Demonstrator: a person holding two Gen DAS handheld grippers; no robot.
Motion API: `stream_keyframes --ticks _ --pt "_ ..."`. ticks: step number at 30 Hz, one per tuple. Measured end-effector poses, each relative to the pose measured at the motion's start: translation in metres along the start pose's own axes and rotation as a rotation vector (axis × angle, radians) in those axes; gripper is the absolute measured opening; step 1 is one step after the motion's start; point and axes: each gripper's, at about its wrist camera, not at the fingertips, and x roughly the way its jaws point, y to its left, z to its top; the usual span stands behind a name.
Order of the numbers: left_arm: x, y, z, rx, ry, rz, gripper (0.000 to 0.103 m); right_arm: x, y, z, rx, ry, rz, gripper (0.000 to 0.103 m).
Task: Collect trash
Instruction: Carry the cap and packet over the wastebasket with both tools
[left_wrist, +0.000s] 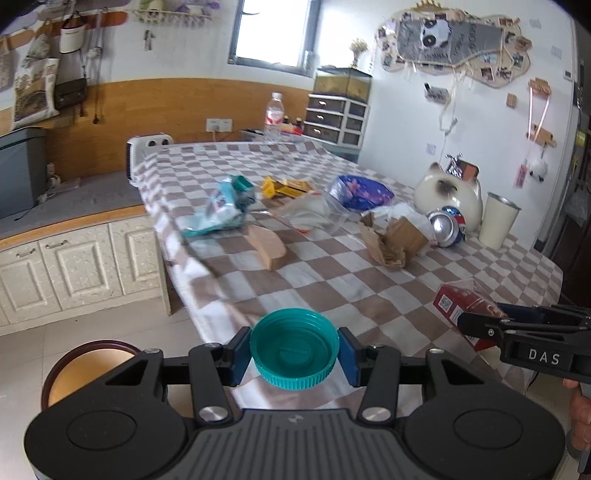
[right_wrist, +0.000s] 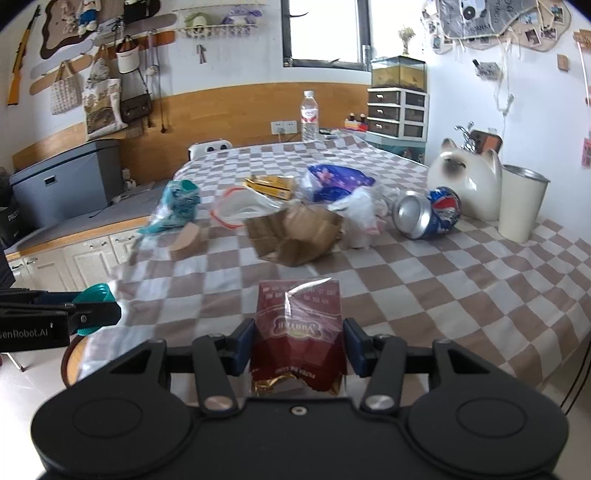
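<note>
Bright daylight from the window (left_wrist: 275, 31) on the far wall, its panes blown out to white. Soft, faint shadows on the checkered counter (left_wrist: 332, 273). Strong fisheye bending and dark vignetting at corners. Slight motion blur on mid-counter litter; near foreground sharp.

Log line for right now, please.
left gripper: shut on teal cap | right gripper: shut on red packet | crushed can: on table
</note>
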Motion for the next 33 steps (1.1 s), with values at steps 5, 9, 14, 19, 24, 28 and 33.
stream_keyframes --ticks 5,9,14,19,24,28,33 --pt "-0.021 0.024 -0.007 -0.036 -0.025 0.038 0.050 -0.011 0.023 0.003 -0.021 -0.023 0.028 0.052" --pt "-0.036 0.050 -0.014 -0.070 -0.044 0.072 0.050 -0.013 0.047 0.007 -0.043 -0.032 0.073 0.052" --pt "-0.052 0.082 -0.021 -0.115 -0.061 0.128 0.050 -0.008 0.081 0.012 -0.080 -0.038 0.127 0.052" --pt "-0.062 0.116 -0.027 -0.158 -0.066 0.191 0.050 0.005 0.117 0.017 -0.114 -0.023 0.204 0.052" --pt "-0.065 0.145 -0.034 -0.202 -0.051 0.252 0.050 0.027 0.150 0.025 -0.155 0.019 0.307 0.052" --pt "-0.060 0.165 -0.036 -0.230 -0.026 0.277 0.050 0.049 0.177 0.034 -0.208 0.067 0.374 0.052" --pt "-0.046 0.195 -0.034 -0.266 0.034 0.290 0.050 0.081 0.207 0.052 -0.262 0.140 0.443 0.052"
